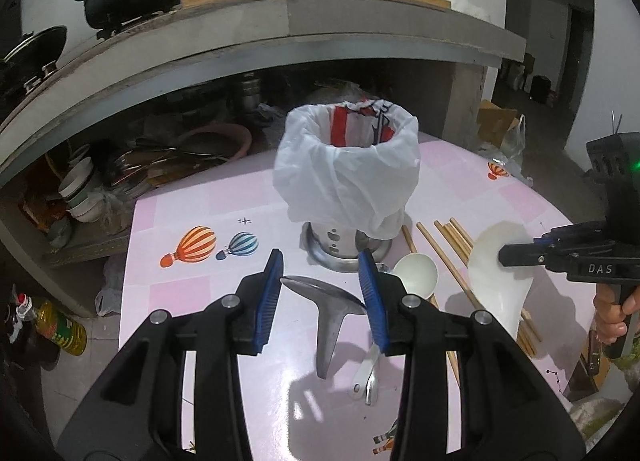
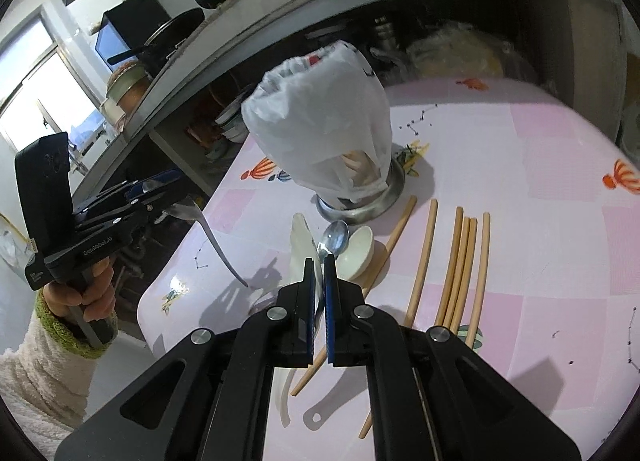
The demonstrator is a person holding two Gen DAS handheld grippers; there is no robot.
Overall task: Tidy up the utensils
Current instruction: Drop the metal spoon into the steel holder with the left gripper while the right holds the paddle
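Pink tabletop (image 1: 192,301); left hand-held gripper (image 1: 322,281) pinching metal spoon (image 1: 328,317), handle hanging downward.

I see my left gripper (image 1: 320,285) holding a metal spoon (image 1: 328,313) by its bowl, handle hanging down above the pink table (image 1: 192,293). A white spoon (image 1: 414,275) lies just beside the bag-lined utensil holder (image 1: 346,169) near the table's far edge. My right gripper (image 1: 516,255) grips a flat white spatula (image 1: 500,277) over the chopsticks (image 1: 448,257).
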